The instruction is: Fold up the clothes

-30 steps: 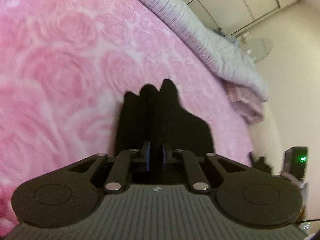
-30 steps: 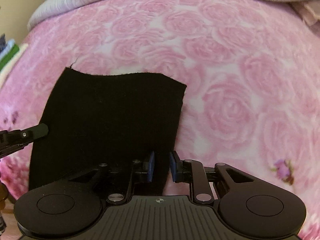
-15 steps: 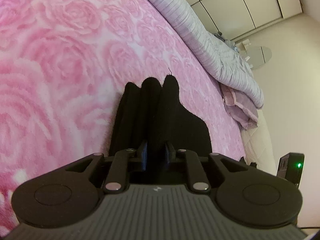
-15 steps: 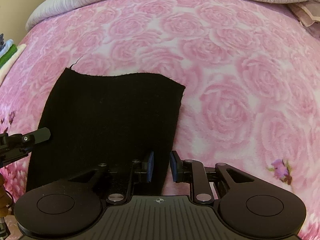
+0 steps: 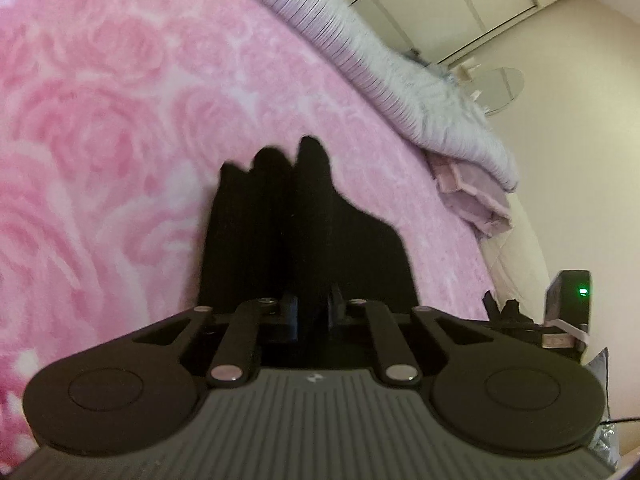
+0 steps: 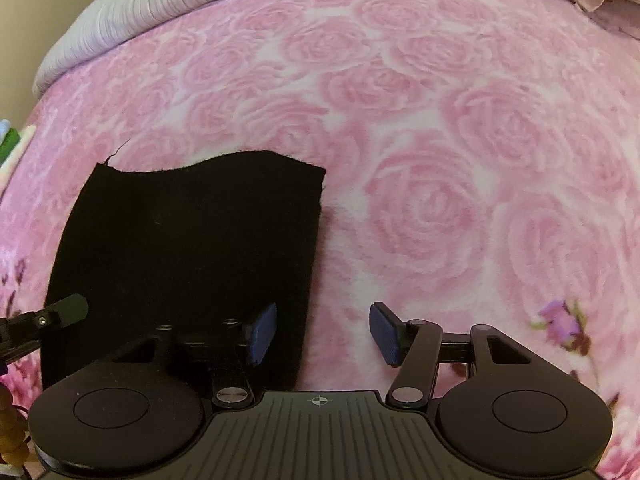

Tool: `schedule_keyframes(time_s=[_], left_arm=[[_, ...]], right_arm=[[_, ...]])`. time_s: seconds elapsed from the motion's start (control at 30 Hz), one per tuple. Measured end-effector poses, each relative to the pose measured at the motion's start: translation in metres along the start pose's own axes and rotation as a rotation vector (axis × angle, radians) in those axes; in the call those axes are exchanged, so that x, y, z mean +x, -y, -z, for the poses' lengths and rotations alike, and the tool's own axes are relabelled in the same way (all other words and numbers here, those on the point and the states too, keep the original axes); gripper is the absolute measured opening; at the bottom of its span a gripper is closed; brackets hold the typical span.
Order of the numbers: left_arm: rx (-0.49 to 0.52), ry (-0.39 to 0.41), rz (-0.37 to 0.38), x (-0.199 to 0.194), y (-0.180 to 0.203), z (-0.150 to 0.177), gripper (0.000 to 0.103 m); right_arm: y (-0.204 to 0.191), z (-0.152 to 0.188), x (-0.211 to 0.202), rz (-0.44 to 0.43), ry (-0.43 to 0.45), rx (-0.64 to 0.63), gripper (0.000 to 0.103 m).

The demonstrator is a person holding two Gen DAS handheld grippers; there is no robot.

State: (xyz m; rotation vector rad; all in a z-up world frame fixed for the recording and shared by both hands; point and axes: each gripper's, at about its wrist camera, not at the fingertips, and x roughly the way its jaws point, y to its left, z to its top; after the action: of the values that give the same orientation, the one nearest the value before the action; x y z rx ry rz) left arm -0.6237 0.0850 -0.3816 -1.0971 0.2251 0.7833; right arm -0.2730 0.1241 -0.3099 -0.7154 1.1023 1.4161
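The black cloth (image 6: pixel 188 256) lies flat on the pink rose blanket (image 6: pixel 440 160). The right gripper (image 6: pixel 322 334) has just been opening; its blue pads (image 6: pixel 262 330) stand wide apart, the cloth's right edge running between them untouched. The left gripper (image 5: pixel 313 310) has just been closing and pinches a raised fold of the cloth. Open blanket spreads beyond and to the right of the right fingers. The cloth's near edge is hidden under both grippers.

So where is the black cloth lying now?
In the right wrist view, the black cloth lies flat on the pink rose blanket, at lower left, its right edge between the open right gripper's fingers.
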Motion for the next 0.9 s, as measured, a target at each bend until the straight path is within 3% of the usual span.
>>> schedule_keyframes(time_s=[0.17, 0.27, 0.43, 0.6, 0.8, 0.9], left_arm=[[0.006, 0.028, -0.02, -0.02, -0.004, 0.0, 0.009], [-0.033, -0.017, -0.031, -0.005, -0.02, 0.005, 0.009], [-0.066, -0.007, 0.012, 0.007, -0.033, 0.008, 0.009], [-0.064, -0.009, 0.002, 0.004, -0.034, 0.005, 0.011], [0.06, 0.119, -0.132, -0.054, 0.003, 0.022, 0.009], [0.073, 0.148, -0.125, -0.086, 0.015, 0.044, 0.009]], right_arm=[[-0.014, 0.001, -0.004, -0.032, 0.004, -0.031, 0.056], [-0.024, 0.003, -0.002, -0.01, 0.012, -0.058, 0.056], [-0.018, 0.006, 0.002, -0.012, 0.026, -0.043, 0.056], [-0.009, 0.012, -0.003, -0.038, 0.06, -0.002, 0.056], [0.005, 0.058, -0.054, -0.095, 0.266, 0.035, 0.056], [0.006, 0.098, -0.082, -0.147, 0.357, 0.028, 0.056]])
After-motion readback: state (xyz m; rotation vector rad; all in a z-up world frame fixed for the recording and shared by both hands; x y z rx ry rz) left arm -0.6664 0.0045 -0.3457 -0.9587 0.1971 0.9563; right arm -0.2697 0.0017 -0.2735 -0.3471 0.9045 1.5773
